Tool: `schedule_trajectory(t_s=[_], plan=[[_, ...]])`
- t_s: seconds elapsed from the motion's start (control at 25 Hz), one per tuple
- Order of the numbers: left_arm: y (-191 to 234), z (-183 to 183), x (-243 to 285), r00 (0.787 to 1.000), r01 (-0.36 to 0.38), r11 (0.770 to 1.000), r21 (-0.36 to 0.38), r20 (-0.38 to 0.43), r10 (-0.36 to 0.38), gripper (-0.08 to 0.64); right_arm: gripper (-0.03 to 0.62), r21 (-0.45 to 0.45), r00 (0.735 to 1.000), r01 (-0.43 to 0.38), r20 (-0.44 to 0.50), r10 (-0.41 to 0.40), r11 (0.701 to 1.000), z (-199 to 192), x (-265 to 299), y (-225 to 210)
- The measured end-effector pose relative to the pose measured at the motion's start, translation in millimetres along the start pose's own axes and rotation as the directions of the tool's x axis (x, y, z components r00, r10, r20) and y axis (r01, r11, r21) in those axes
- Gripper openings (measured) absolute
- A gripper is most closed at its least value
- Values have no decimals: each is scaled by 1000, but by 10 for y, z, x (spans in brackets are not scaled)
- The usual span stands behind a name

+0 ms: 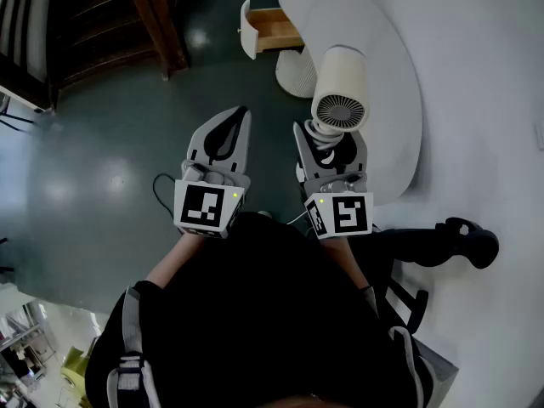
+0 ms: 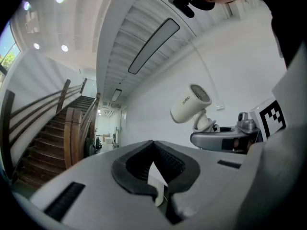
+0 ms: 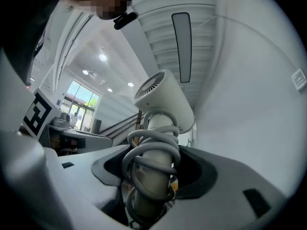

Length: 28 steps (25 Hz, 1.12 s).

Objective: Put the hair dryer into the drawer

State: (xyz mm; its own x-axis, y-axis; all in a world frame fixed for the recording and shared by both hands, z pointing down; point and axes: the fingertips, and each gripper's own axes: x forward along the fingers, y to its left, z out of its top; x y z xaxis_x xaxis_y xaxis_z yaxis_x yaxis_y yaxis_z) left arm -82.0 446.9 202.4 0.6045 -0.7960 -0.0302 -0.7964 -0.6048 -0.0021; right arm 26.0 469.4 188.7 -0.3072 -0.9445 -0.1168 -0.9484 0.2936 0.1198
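We count two tongs, one hair dryer, one drawer and one white surface.

The left tongs [image 1: 242,119] are pressed together at the tips with nothing between them. They hang beside the right tongs [image 1: 331,138], close but not touching, over the dark floor [image 1: 102,143].

The right tongs are clamped on the hair dryer [image 1: 340,83]. Its cream handle [image 3: 153,176] stands between the two jaws, and a single grey cord [image 3: 153,150] is wound in several loops round that handle where the jaws hold it. The barrel sits just past the tips of the right tongs, lying crosswise to the handle, with its round grille turned up towards the head camera. From the left tongs, the dryer is off to the right and a little ahead.

The drawer [image 1: 274,27] is pulled open, its wooden inside showing behind a white front. It lies ahead of both tongs, well apart from them and beyond the dryer's barrel, at the edge of the surface [image 1: 459,75].

One staircase [image 2: 53,138] rises far to the left of the left tongs.
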Motion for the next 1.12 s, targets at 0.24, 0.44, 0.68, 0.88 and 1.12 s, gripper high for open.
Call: schedule_trajectory(t_s=[0.24,0.44,0.68,0.88,1.12], plan=[[71,32,-68,1000,-8,1000,22,-4,8,8,288,-13,1000,16,5,-16,1000,47,9,56],[233,34,-151,1000,9,1000,24,3,-9,8,288,-18,999,40,-1,-40,999,43,107,196],[327,-36,-198,1000,22,1000,14,5,-22,8,288,23,999,43,12,-43,999,0,137,279],[424,-110,-114,1000,14,1000,-1,-10,-14,8,288,11,999,42,12,-42,999,-53,247,230],[597,-172,302,1000,8,1000,4,10,-8,8,288,10,999,41,16,-42,999,-201,605,-40]])
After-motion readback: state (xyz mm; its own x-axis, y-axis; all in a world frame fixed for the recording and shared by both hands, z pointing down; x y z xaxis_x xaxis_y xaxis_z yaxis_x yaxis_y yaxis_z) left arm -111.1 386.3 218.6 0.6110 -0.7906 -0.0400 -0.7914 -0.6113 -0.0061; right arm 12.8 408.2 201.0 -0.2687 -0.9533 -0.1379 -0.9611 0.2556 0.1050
